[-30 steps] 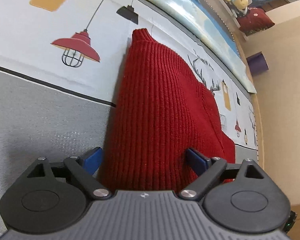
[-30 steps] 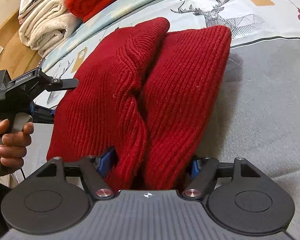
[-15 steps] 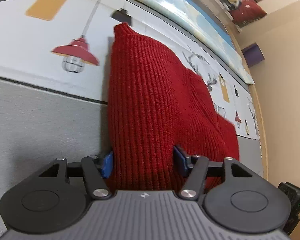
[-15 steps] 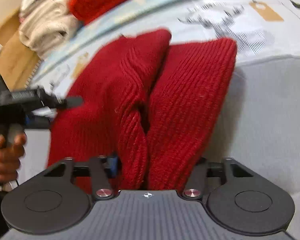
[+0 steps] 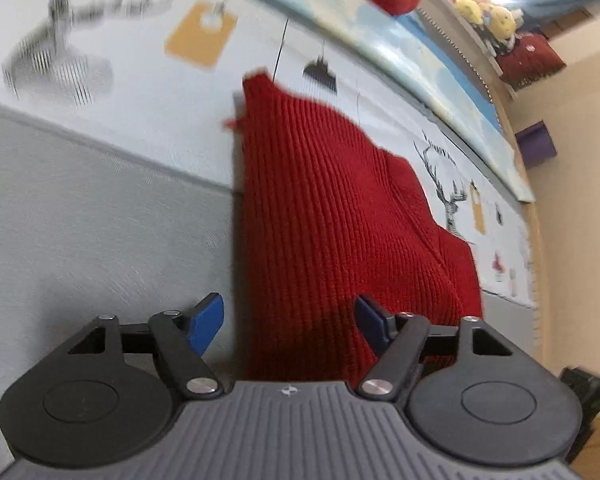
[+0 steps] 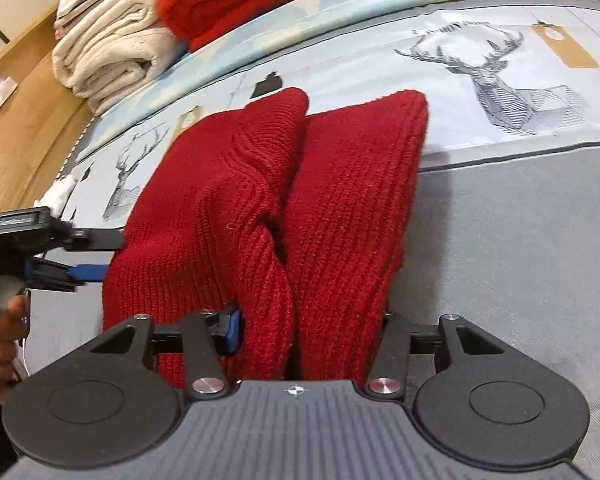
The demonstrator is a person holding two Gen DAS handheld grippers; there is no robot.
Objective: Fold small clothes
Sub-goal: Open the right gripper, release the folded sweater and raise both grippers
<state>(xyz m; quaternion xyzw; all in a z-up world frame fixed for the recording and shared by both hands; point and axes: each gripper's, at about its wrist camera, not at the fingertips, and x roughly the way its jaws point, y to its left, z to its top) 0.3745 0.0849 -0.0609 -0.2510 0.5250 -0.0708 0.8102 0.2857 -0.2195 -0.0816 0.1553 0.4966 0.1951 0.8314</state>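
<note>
Left wrist view: our left gripper (image 5: 286, 318) is spread wide, its blue pads (image 5: 207, 322) clear of the knit.
Garment there: the red sweater (image 5: 332, 216) lies folded on the printed bedsheet (image 5: 100, 168), its near edge between our fingers.
Right wrist view: our right gripper (image 6: 306, 326) pinches the sweater's near end, both folded halves bunched between the fingers.
Beyond: folded cream blankets (image 6: 108, 52) sit at the far left.
</note>
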